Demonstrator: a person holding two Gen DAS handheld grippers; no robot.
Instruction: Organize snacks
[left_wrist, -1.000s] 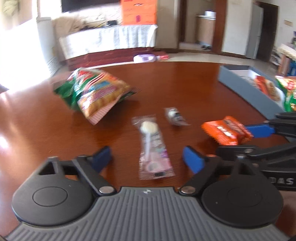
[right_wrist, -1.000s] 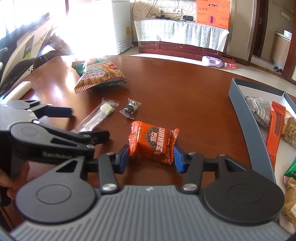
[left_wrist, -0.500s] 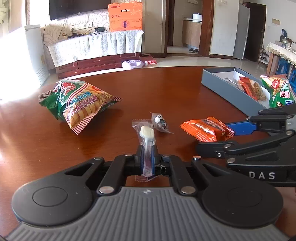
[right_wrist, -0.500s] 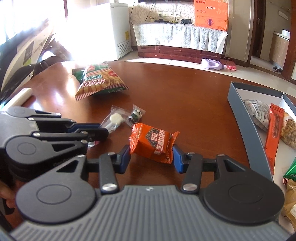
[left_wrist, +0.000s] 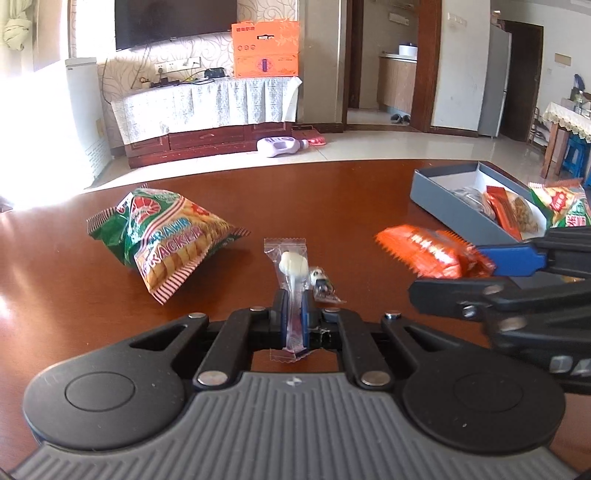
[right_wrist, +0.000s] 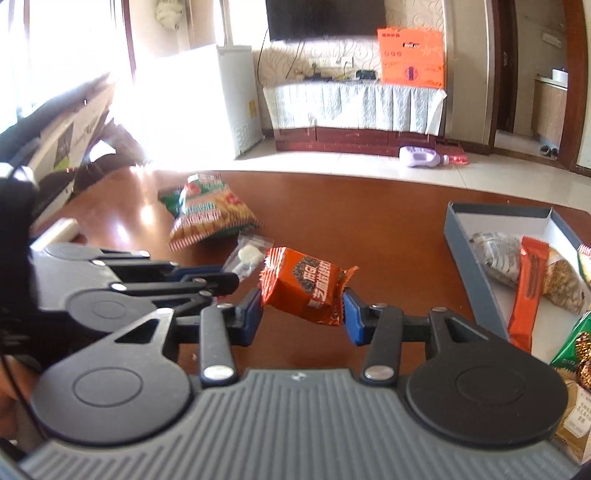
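My left gripper (left_wrist: 293, 314) is shut on a clear-wrapped white lollipop (left_wrist: 291, 264) and holds it above the table; it also shows in the right wrist view (right_wrist: 248, 255). My right gripper (right_wrist: 303, 314) is shut on an orange snack packet (right_wrist: 304, 286), lifted off the table; the packet shows in the left wrist view (left_wrist: 432, 253) too. A grey box (left_wrist: 454, 201) with several snacks stands at the right, also in the right wrist view (right_wrist: 465, 251).
A green and orange prawn cracker bag (left_wrist: 166, 236) lies on the brown table (left_wrist: 332, 192) at the left. A small panda candy (left_wrist: 323, 282) lies just beyond the left gripper. More snack bags (right_wrist: 572, 354) lie in the box.
The left gripper closed on the lollipop and lifted it. The right gripper raised the orange packet off the table and both grippers tilted up.
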